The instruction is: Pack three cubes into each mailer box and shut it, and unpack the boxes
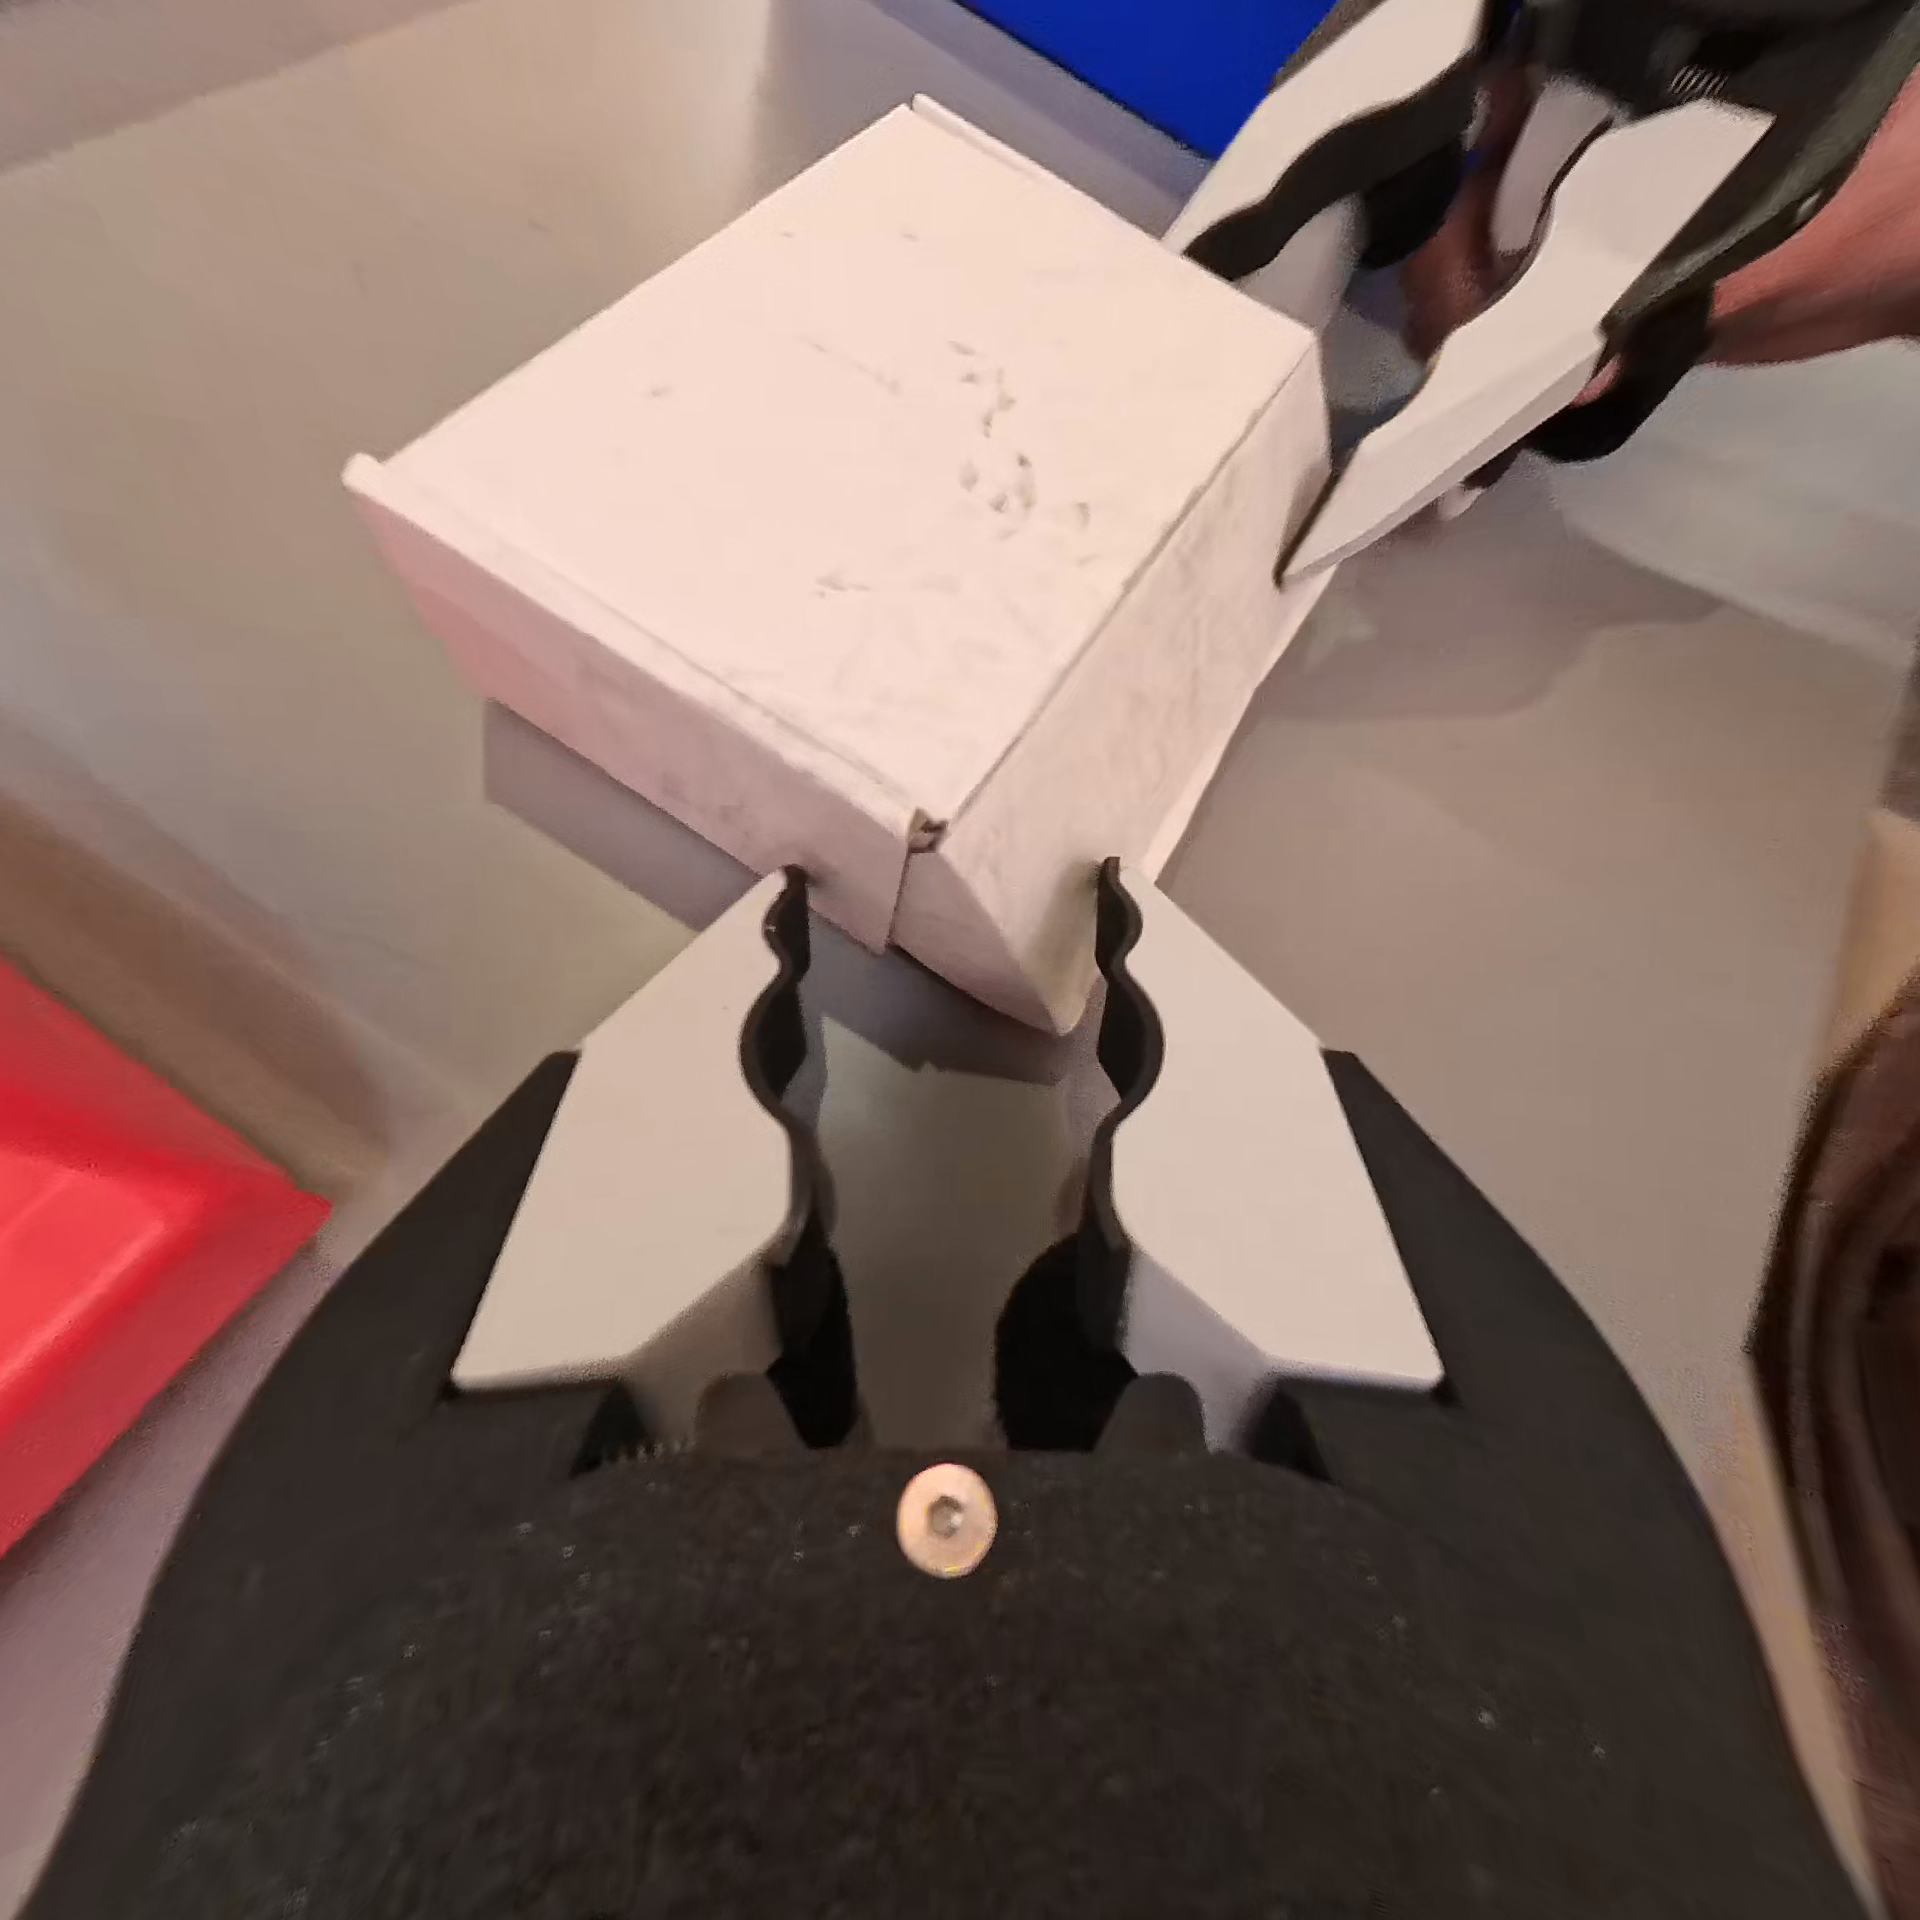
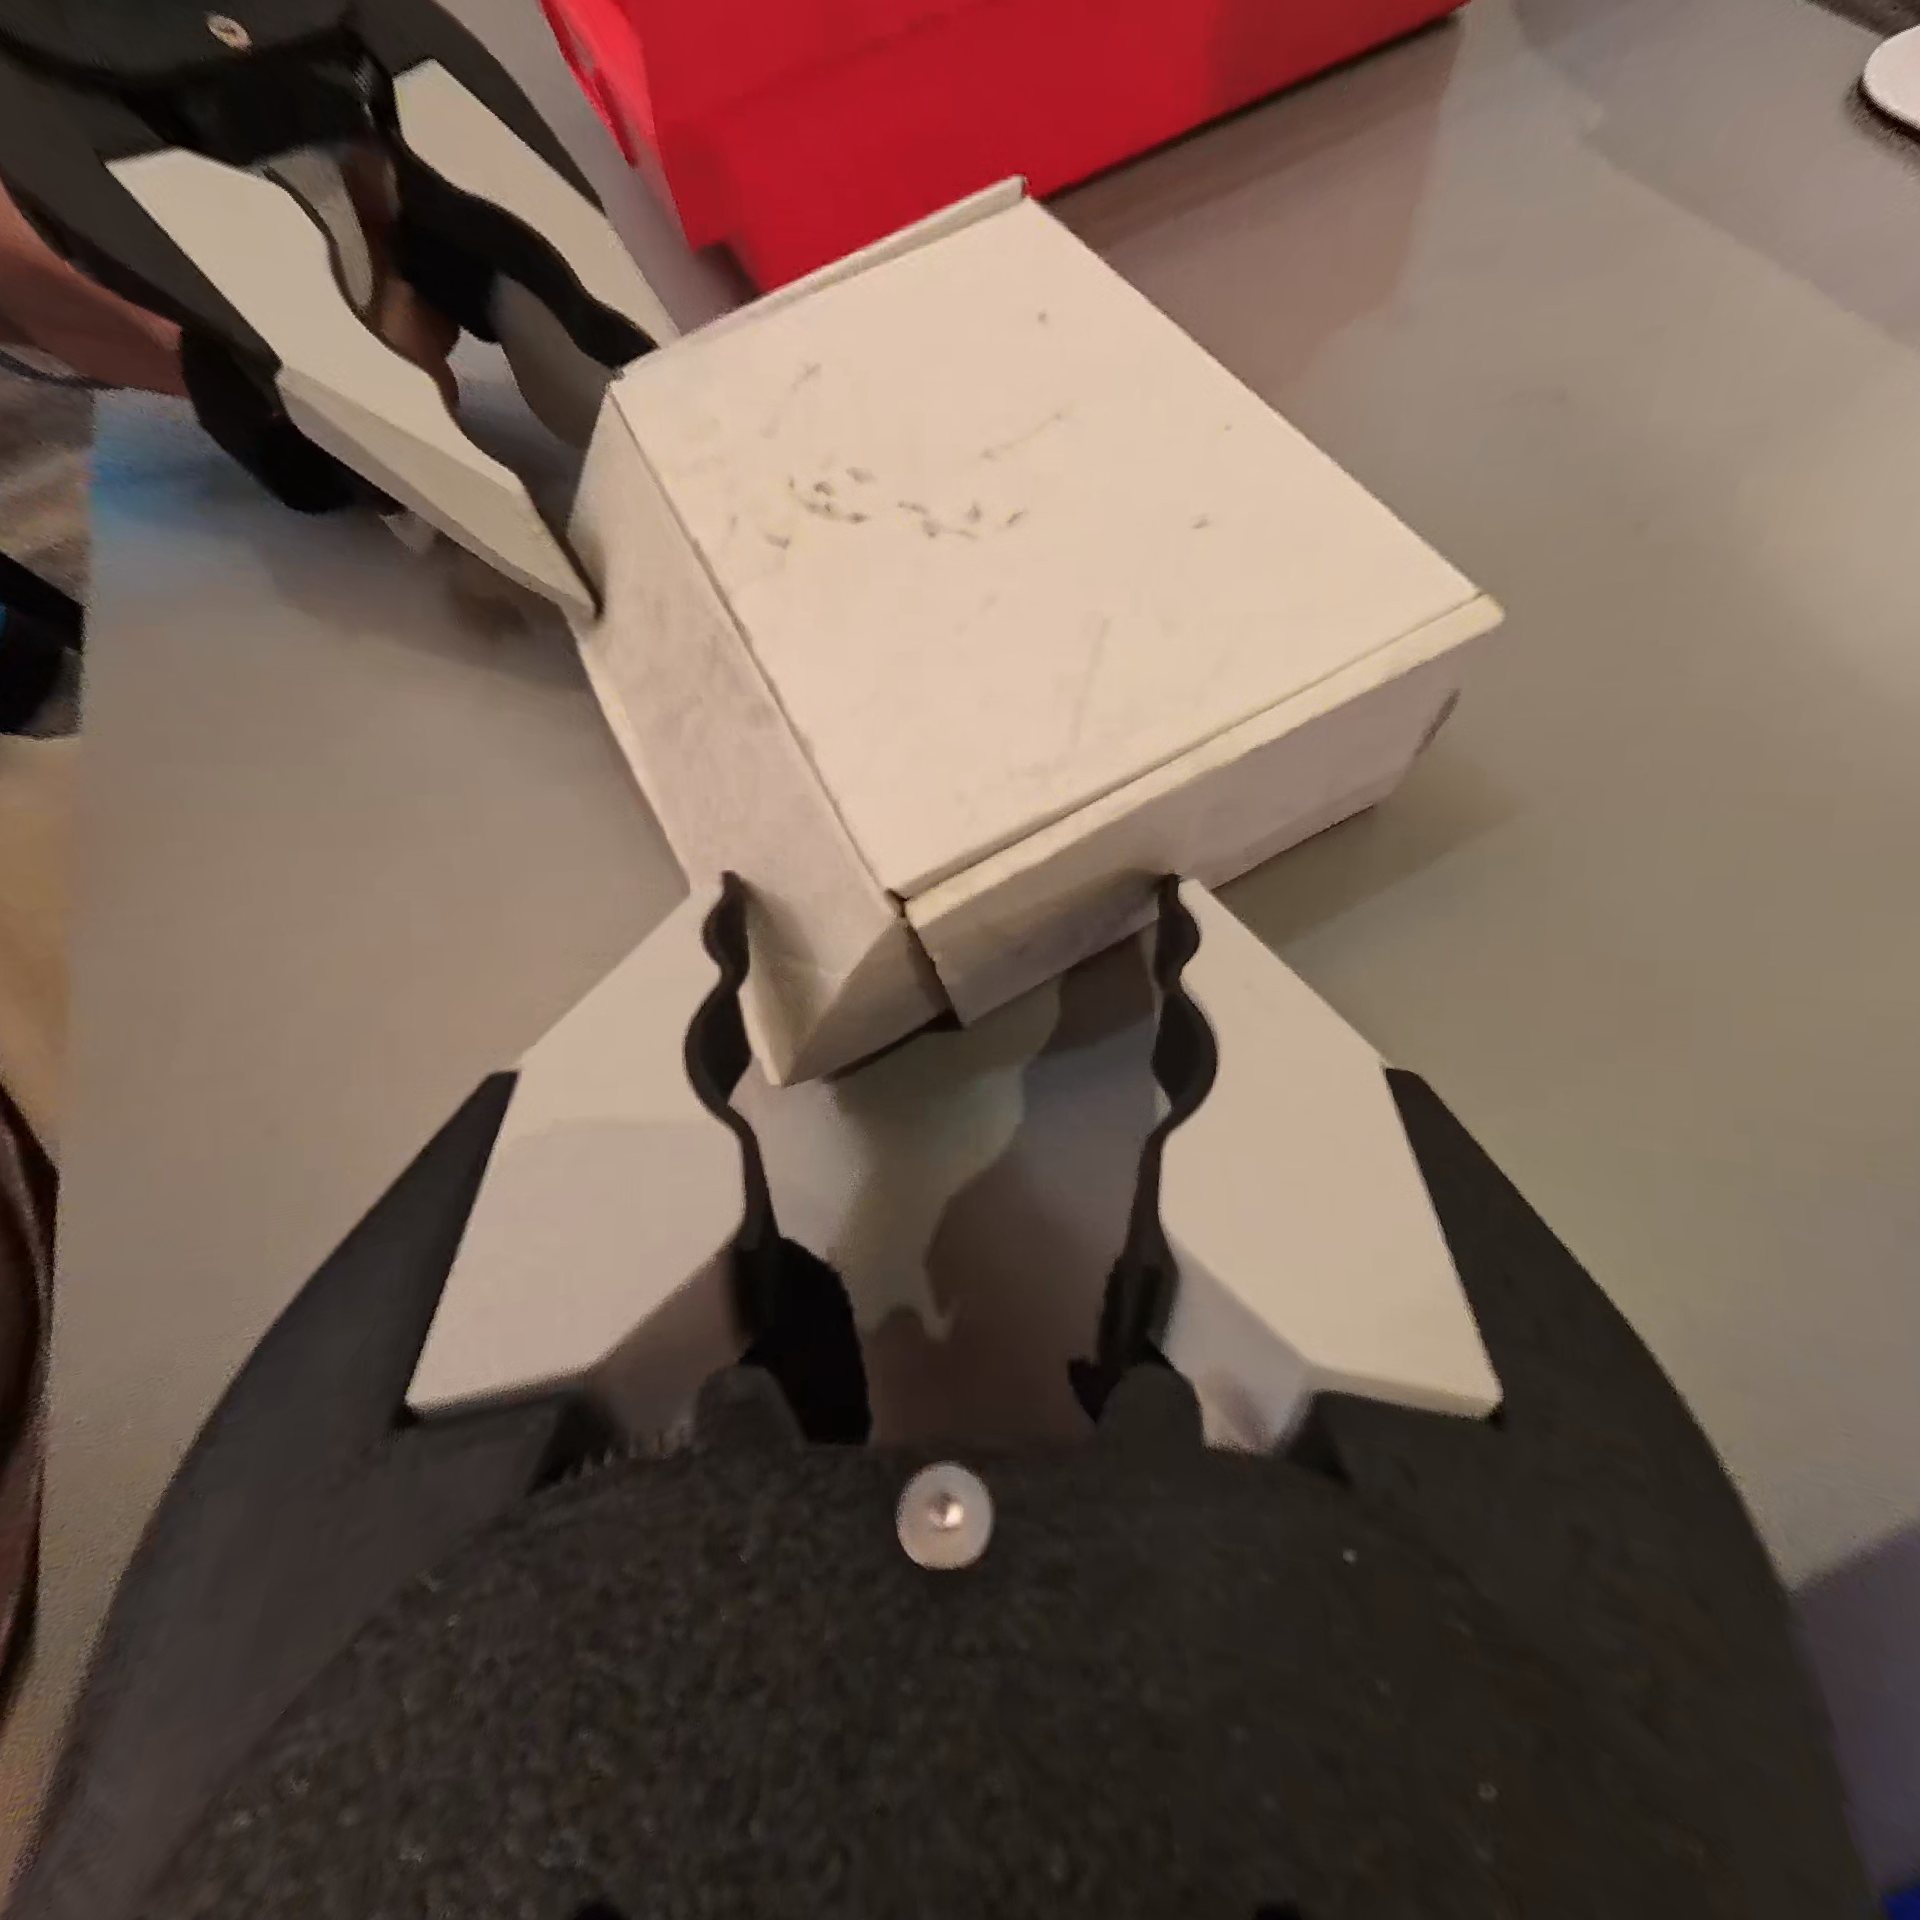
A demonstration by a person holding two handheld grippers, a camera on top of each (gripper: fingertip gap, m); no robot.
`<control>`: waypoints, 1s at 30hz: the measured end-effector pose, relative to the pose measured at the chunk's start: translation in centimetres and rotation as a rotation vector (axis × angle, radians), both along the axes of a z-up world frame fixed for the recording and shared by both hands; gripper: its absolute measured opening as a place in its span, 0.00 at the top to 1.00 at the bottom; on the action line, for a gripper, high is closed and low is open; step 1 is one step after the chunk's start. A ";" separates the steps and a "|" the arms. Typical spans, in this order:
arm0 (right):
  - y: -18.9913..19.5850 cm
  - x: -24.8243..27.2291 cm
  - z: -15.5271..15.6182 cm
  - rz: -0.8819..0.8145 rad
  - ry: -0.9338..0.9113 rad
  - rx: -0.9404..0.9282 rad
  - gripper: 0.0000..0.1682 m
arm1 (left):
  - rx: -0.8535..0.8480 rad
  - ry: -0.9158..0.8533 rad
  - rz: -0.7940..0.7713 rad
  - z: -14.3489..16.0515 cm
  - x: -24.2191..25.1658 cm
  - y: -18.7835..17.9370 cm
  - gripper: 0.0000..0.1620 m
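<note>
Grey table [image 2: 1558, 416] carrying everything. On it, a large red box [image 2: 935, 94], only partly in frame at the far edge of the right wrist view and at the lower left of the left wrist view.

Nearer, 1 white mailer box [image 1: 810, 499], lid down and scuffed, resting on the table between the 2 grippers. Looks shut; whether 3 cubes sit inside, impossible to tell. No cubes visible anywhere, no 2nd mailer clearly seen, so progress beyond this 1 closed box hard to judge: either just packed or about to be opened.

Left gripper [image 1: 951, 883] spread, fingers straddling 1 corner of the box, not pinching. Right gripper [image 2: 945, 894] likewise spread around the adjacent corner along the same side wall.

Left wrist view only: a blue patch [image 1: 1122, 52] at the far edge, and 1 fingertip of the right gripper touching the box's side. Right wrist view only: the lid's front flap seam at the near corner, and a pale round edge [image 2: 1886, 78] top right.
</note>
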State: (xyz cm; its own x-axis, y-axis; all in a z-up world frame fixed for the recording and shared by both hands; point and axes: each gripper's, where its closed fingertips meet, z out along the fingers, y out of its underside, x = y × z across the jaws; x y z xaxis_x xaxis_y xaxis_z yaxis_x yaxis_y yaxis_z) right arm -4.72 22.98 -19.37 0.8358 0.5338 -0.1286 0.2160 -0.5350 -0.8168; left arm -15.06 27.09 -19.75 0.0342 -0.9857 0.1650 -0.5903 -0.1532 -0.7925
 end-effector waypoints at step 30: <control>-1.1 0.9 -0.9 0.090 -0.332 -0.010 0.64 | 0.210 0.041 -0.170 -0.7 -1.2 -0.6 0.78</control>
